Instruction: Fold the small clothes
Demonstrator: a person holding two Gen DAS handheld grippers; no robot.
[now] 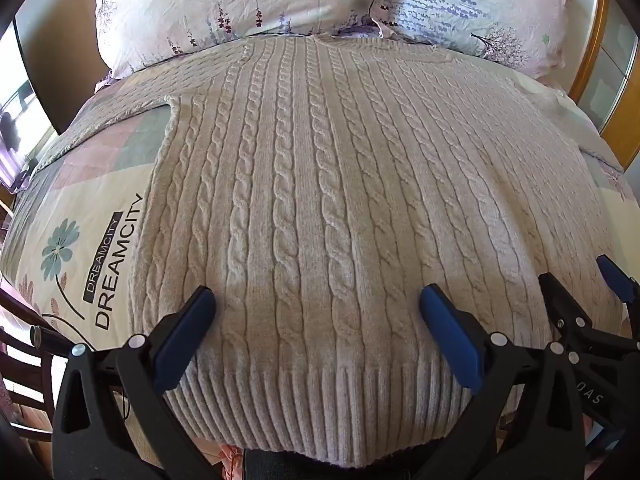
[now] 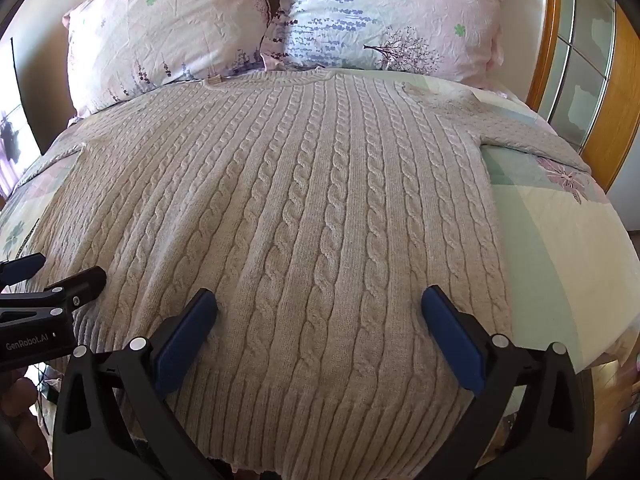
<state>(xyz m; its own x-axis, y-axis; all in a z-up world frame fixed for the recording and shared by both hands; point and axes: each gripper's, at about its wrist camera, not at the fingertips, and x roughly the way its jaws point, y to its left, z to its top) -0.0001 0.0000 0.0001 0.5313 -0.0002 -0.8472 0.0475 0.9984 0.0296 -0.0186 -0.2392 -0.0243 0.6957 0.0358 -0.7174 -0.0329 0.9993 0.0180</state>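
A beige cable-knit sweater (image 1: 320,184) lies flat on the bed, ribbed hem nearest me, neckline at the pillows. It also fills the right wrist view (image 2: 300,200). My left gripper (image 1: 318,300) is open, its blue pads wide apart just above the hem on the sweater's left half. My right gripper (image 2: 320,300) is open over the hem on the right half. Each gripper shows in the other's view: the right gripper (image 1: 580,284) at the right edge, the left gripper (image 2: 60,270) at the left edge. Neither holds anything.
Two floral pillows (image 1: 240,4) (image 2: 392,12) lie at the head of the bed. A patterned bedsheet (image 1: 80,220) printed "DREAMCITY" shows left of the sweater, and on its right (image 2: 540,240). A wooden-framed wardrobe (image 2: 580,60) stands at the right. A dark chair (image 1: 24,344) stands at the left.
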